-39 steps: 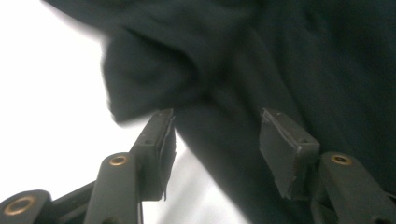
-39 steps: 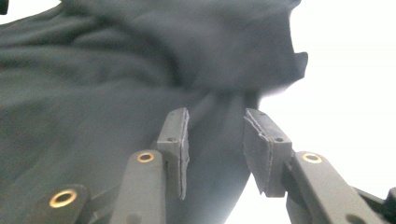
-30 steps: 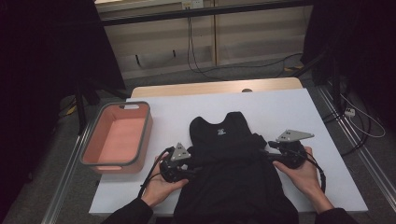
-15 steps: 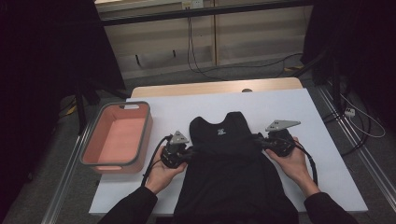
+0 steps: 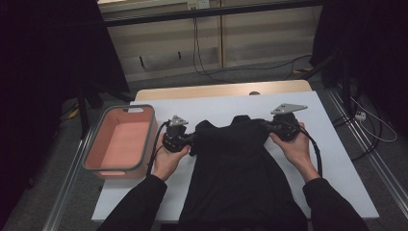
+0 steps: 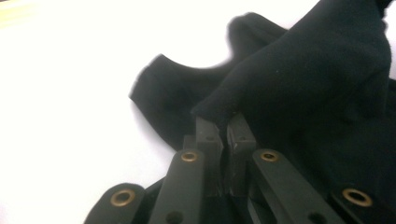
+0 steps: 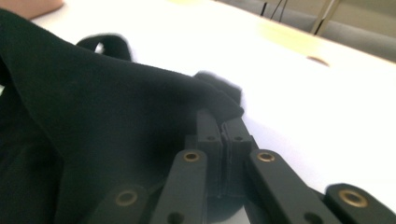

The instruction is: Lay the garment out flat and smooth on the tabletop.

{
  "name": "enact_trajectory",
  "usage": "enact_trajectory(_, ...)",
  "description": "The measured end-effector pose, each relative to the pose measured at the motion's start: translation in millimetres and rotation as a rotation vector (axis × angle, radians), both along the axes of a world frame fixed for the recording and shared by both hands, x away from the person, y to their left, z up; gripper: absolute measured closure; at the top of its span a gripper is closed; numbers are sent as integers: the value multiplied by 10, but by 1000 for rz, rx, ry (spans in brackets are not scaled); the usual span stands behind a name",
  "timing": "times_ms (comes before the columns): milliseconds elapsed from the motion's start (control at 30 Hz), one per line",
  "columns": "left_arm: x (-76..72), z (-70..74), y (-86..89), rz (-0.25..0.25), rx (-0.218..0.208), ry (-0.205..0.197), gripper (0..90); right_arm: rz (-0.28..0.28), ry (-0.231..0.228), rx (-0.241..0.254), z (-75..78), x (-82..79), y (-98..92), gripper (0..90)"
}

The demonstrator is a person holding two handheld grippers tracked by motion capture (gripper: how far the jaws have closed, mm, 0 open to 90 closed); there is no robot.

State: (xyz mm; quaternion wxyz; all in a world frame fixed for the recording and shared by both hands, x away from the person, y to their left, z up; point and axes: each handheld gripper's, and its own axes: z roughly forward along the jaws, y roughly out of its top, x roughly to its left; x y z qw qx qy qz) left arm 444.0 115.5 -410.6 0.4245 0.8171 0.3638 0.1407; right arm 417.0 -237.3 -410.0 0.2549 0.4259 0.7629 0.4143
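Observation:
A black sleeveless garment [image 5: 235,168] lies on the white table [image 5: 337,159], with its lower part hanging over the near edge. My left gripper [image 5: 190,140] is shut on the garment's left edge. In the left gripper view the cloth [image 6: 303,70] rises in a peak out of the closed left gripper [image 6: 224,122]. My right gripper [image 5: 267,126] is shut on the right edge. In the right gripper view the fabric [image 7: 93,107] drapes away to the left from the closed right gripper [image 7: 220,122]. Both pinched edges are lifted a little off the table.
A pink bin [image 5: 91,149] with a grey rim stands at the table's left side, close to my left hand. A bare wooden strip [image 5: 216,90] runs along the far edge. Cables lie on the floor beyond the table and to its right.
Both hands have moved away from the person toward the far side of the table and risen slightly. They carry the garment's side edges along, so the cloth bunches up between them.

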Motion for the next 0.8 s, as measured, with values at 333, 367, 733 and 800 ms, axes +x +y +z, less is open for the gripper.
enact_trajectory(333, 377, -53, 21, 83, -46, -37, 797, -62, -8, -19, 159, 293, 21, 862)
enact_trajectory(367, 390, -68, 24, 96, -51, -34, 693, -64, 1, -15, 133, 309, 22, 813)
enact_trajectory(733, 226, -54, 47, 56, -10, -63, 409, -84, 21, 55, -44, 66, -140, 588)
enact_trajectory(800, 137, -50, 43, 41, -11, -71, 362, -76, 31, 63, -97, -47, -174, 598)
